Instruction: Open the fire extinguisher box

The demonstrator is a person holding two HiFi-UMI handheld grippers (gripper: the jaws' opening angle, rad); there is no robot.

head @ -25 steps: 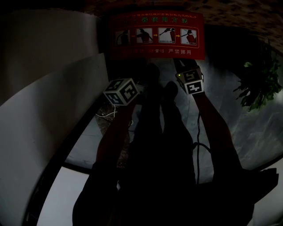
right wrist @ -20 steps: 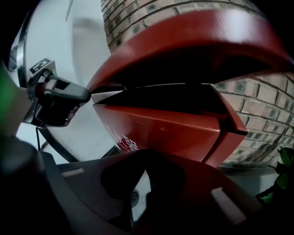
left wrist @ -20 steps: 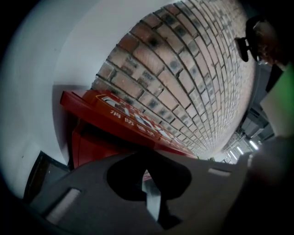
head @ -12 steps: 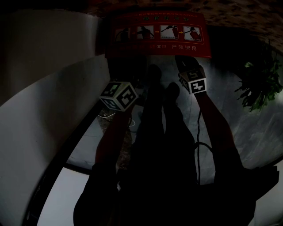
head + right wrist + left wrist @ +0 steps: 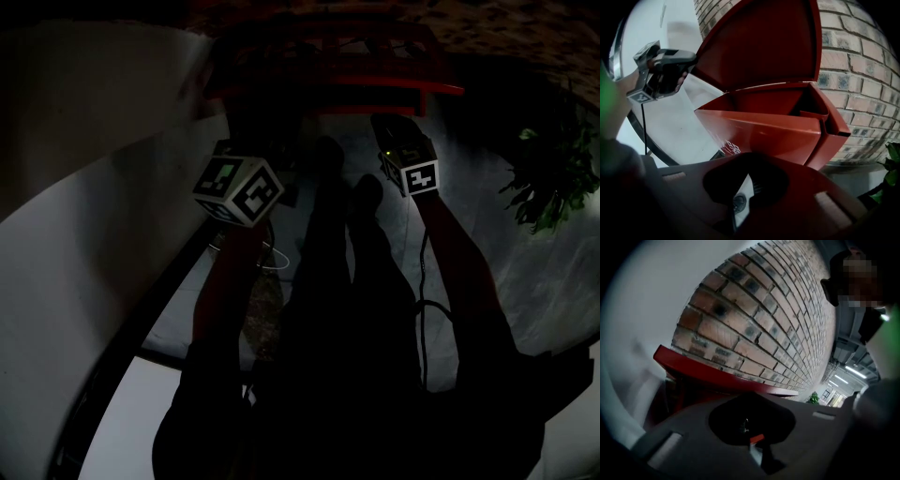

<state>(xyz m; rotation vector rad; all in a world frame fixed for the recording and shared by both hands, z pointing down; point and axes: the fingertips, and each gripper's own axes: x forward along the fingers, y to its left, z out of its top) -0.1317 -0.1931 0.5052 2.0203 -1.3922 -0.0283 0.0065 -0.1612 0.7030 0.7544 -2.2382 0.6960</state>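
Up close, the left gripper (image 5: 751, 423) shows its jaws pressed together with nothing between them. Just beyond them runs the red edge of the raised lid (image 5: 717, 376), with the brick wall (image 5: 754, 324) behind. Only the right gripper view shows that gripper from outside: its nose sits at the left edge of the lid (image 5: 764, 42), though whether it touches cannot be told. The right gripper (image 5: 743, 190) also has its jaws drawn nearly together, a thin light sliver between them, and it grips nothing. The fire extinguisher box (image 5: 768, 131) stands on the floor just beyond it against the wall, its top open.

The head view is very dark and shows the box only as a red band at the far edge. It does show both marker cubes, the left (image 5: 239, 190) and the right (image 5: 419, 176), and the person's dark legs (image 5: 342, 281) between the two arms. A cable (image 5: 419, 281) trails near the right arm. A green plant (image 5: 553, 178) stands to the far right, and a pale wall (image 5: 94, 234) curves along the left.
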